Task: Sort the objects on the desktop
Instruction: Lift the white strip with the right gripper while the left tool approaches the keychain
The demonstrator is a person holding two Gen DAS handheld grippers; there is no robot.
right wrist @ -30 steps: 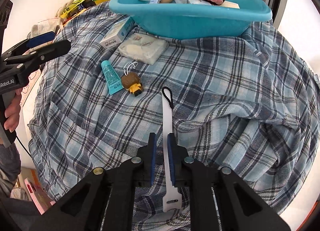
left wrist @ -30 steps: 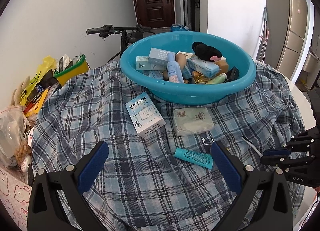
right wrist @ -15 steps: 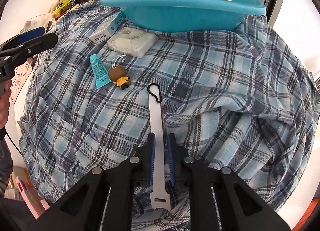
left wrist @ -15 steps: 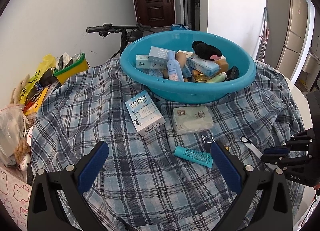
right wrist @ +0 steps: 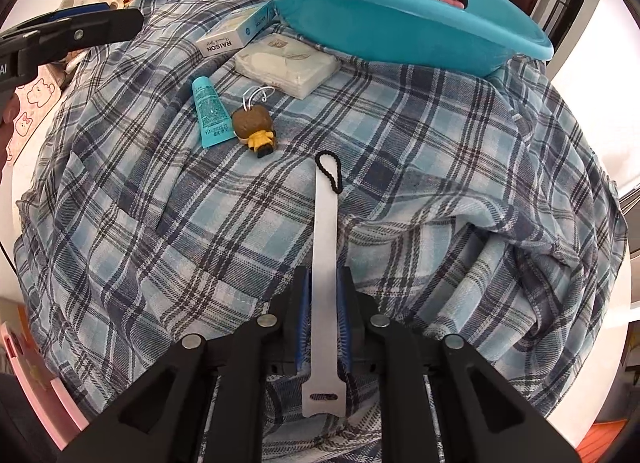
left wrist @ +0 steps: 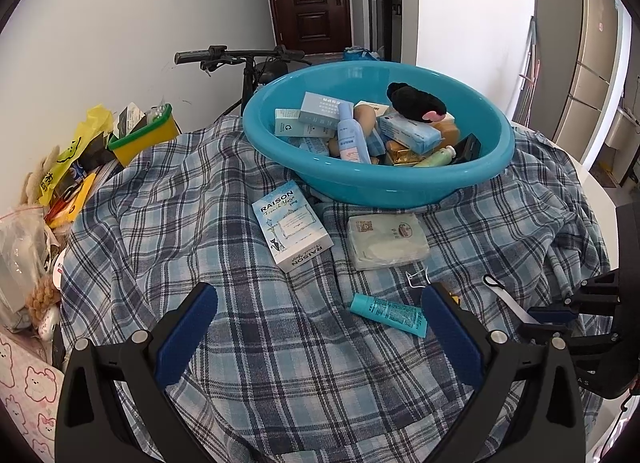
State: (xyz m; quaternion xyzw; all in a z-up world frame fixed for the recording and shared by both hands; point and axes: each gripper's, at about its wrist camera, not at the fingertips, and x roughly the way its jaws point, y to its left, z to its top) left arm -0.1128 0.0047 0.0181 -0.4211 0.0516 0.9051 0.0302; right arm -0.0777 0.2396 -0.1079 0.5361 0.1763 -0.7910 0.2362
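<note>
Lying clamped between the right gripper (right wrist: 325,299) pads, the metal tool (right wrist: 325,247).

Bright daylight, both views sharp, no motion blur. Right-wrist view blown out white at the right edge. Heavy fisheye bending, black vignette corners. Soft shadows under the blue basin (left wrist: 400,187).

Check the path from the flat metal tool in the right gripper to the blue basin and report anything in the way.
Nothing visible blocks it. The right gripper is shut on the flat metal tool with a black cord loop; open plaid cloth leads to the blue plastic basin. The small brown-haired figurine lies left of that line.
</note>
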